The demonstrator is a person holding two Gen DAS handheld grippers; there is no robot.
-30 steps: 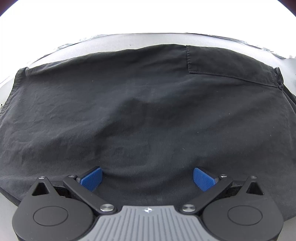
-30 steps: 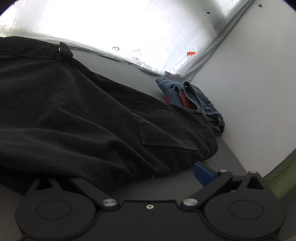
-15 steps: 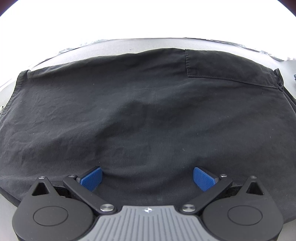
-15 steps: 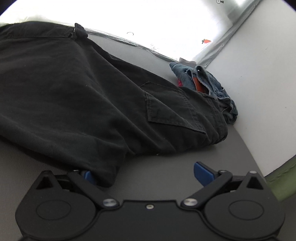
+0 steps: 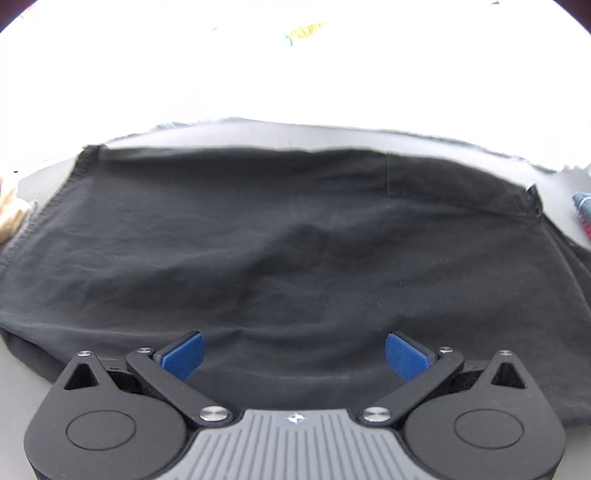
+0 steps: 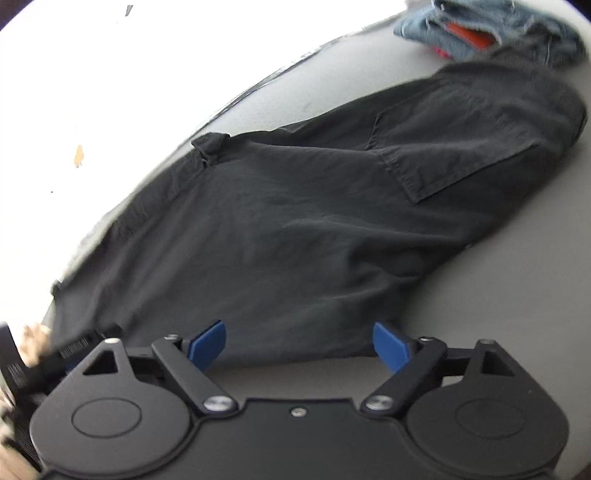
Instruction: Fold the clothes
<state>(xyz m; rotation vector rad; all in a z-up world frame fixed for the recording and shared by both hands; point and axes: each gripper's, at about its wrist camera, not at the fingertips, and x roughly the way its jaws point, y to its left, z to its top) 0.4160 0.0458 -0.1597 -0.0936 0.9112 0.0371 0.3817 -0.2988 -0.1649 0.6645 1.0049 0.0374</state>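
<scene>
Left wrist view: black trousers (image 5: 295,240) spread flat on the grey table (image 5: 369,134).
The left gripper (image 5: 293,354) and right gripper (image 6: 299,343) both gape wide at the cloth's near edge, grasping nothing; crumpled blue jeans (image 6: 491,29) lie beyond. No lettering is legible.
</scene>
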